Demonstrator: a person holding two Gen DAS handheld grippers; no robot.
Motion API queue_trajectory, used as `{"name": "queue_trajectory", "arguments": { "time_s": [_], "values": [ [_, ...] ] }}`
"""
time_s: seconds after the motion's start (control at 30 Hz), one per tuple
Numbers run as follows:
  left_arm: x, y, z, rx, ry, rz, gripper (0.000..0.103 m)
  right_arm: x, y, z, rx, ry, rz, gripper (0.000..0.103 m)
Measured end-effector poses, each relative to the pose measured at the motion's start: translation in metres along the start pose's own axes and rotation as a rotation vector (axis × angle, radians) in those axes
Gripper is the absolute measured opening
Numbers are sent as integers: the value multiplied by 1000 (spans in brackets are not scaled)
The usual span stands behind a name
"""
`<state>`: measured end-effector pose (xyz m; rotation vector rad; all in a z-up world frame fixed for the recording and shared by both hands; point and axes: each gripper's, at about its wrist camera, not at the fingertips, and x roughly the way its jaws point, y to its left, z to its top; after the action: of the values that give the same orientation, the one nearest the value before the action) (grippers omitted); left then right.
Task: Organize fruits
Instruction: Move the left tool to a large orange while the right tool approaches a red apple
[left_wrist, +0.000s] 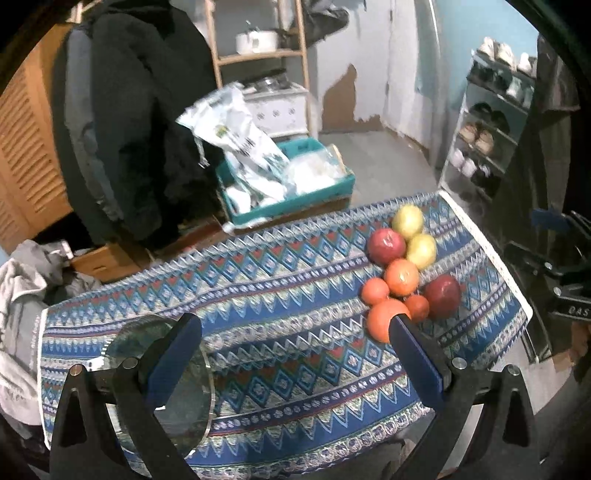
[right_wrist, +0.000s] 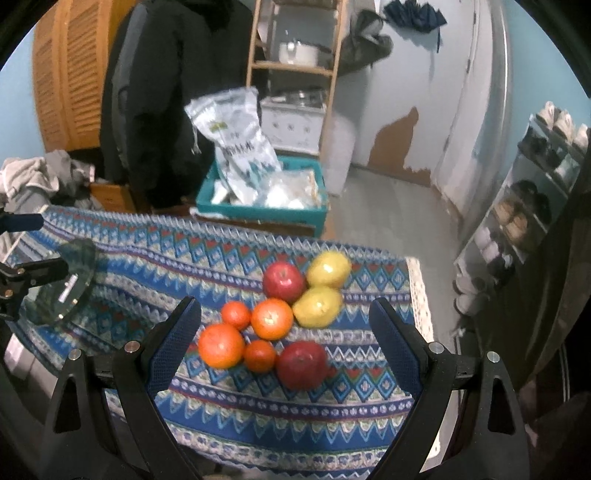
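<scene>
- On the table (left_wrist: 258, 295), at 9 o'clock, a glass plate (left_wrist: 177, 387) sits beneath the left hand-held gripper (left_wrist: 295, 325), jaws wide and empty.
- Toward 3 o'clock, clustered touching fruits (right_wrist: 273, 319): oranges, red apples, yellow lemons.
- Right hand-held gripper (right_wrist: 284, 310) hovers above them, wide apart, empty.

Fruits (right_wrist: 280, 325) right of plate (right_wrist: 70, 280)

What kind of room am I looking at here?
Probably a lived-in home, a cramped entry or utility room. A shoe rack stands along the right wall, a dark coat hangs at the back, and fruit sits on a patterned tablecloth.
</scene>
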<state>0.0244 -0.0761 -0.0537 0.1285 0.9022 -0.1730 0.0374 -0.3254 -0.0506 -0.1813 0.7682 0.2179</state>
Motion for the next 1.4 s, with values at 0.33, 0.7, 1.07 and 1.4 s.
{"name": "queue_trajectory", "arguments": {
  "time_s": [0.33, 0.7, 1.07, 1.4],
  "values": [
    [59, -24, -6, 36, 142, -55, 102, 54, -15, -26, -5, 215, -12, 91],
    [119, -49, -15, 99, 244, -77, 102, 120, -18, -58, -83, 390, 17, 91],
    [160, -76, -18, 134, 298, -169, 102, 166, -30, -79, -120, 463, 54, 90],
    [191, -94, -19, 143, 348, -197, 102, 187, -41, -81, -50, 468, 154, 88]
  ]
}}
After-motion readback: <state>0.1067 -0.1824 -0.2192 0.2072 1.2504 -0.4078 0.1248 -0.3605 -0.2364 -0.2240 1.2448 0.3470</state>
